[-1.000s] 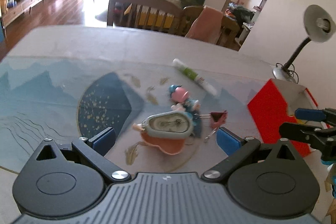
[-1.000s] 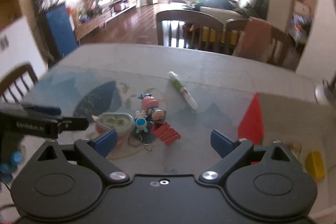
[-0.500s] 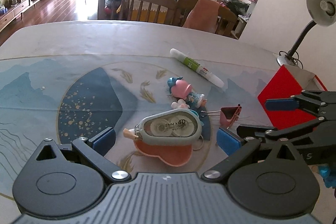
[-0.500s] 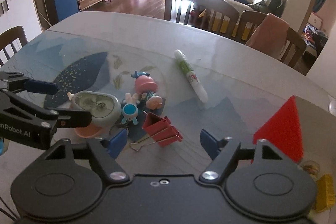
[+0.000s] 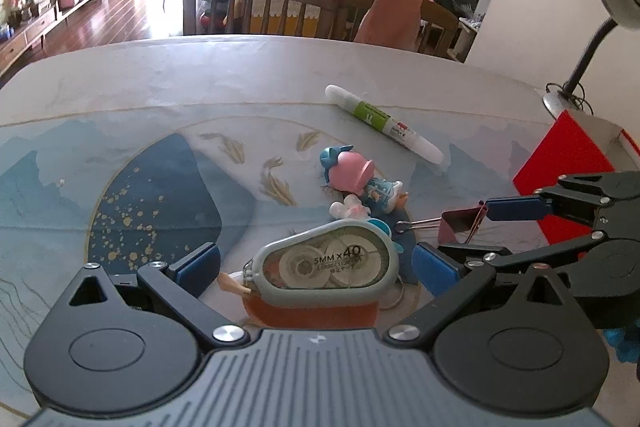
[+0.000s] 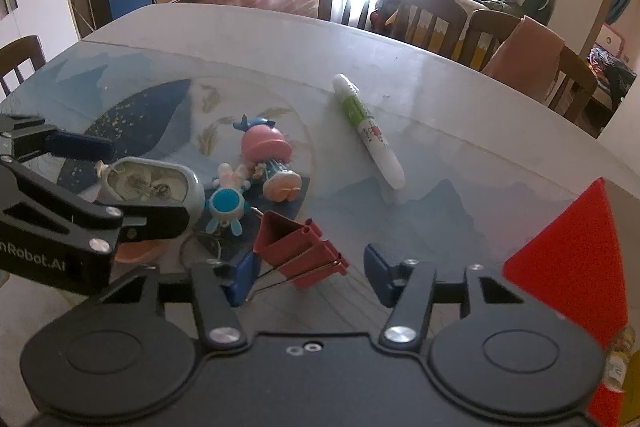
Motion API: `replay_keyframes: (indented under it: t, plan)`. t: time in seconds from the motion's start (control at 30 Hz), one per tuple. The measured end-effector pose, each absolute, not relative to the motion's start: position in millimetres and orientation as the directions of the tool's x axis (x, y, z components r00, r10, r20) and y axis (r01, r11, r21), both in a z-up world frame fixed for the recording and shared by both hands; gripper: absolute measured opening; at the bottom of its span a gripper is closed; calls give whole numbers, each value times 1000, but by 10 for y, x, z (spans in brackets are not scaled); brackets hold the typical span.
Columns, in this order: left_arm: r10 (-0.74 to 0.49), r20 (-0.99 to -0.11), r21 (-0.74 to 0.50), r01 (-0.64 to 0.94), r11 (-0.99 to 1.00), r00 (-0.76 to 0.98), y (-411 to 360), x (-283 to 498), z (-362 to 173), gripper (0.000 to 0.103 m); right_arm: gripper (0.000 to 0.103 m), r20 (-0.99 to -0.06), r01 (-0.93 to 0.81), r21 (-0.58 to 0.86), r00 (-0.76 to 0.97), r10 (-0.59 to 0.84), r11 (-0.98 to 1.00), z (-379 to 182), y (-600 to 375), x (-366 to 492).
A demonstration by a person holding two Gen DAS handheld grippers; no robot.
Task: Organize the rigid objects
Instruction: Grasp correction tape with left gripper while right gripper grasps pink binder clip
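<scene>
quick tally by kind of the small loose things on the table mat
Binder clip: 1
Correction tape: 1
Glue pen: 1
Toy figures, pink-hatted and blue bunny: 2
Orange dish: 1
Total: 6

The table's glossy mat [image 5: 120, 163] carries pale blue mountains, a dark navy patch speckled with gold and tan feather shapes, while toward its far edge the white glue pen [image 6: 366, 131] wears a lime-green label with a little red print. Near the mat's middle lie a toy figure with a pink head and blue bow [image 6: 264, 147], a small white-and-sky-blue rabbit charm [image 6: 226, 201], a grey-blue correction-tape case with a clear window [image 5: 326, 263] on an orange heart-shaped dish [image 5: 312, 311], and a dull red folding binder clip with silver wire handles [image 6: 300, 251]. At the right edge stands a bright red box [image 6: 572, 259], and both black grippers bear dark blue pads [image 5: 196, 261].
</scene>
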State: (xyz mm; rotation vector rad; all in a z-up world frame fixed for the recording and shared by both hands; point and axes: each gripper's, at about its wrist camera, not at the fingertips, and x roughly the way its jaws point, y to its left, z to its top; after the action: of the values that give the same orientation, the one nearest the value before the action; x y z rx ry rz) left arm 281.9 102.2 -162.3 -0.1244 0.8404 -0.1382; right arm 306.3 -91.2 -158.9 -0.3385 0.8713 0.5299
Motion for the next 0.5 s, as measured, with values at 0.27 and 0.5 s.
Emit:
replay_keyframes:
  t: [0.27, 0.5]
  plan:
    - [-153, -741, -135, 79, 988, 654, 995, 2850, -1746, 102, 46, -790, -589, -74, 527, 313, 805, -1653, -898, 3115]
    - [-152, -733, -128, 85, 988, 663, 964, 2858, -1758, 100, 40, -786, -570, -55, 531, 316, 820, -1661, -915, 3143]
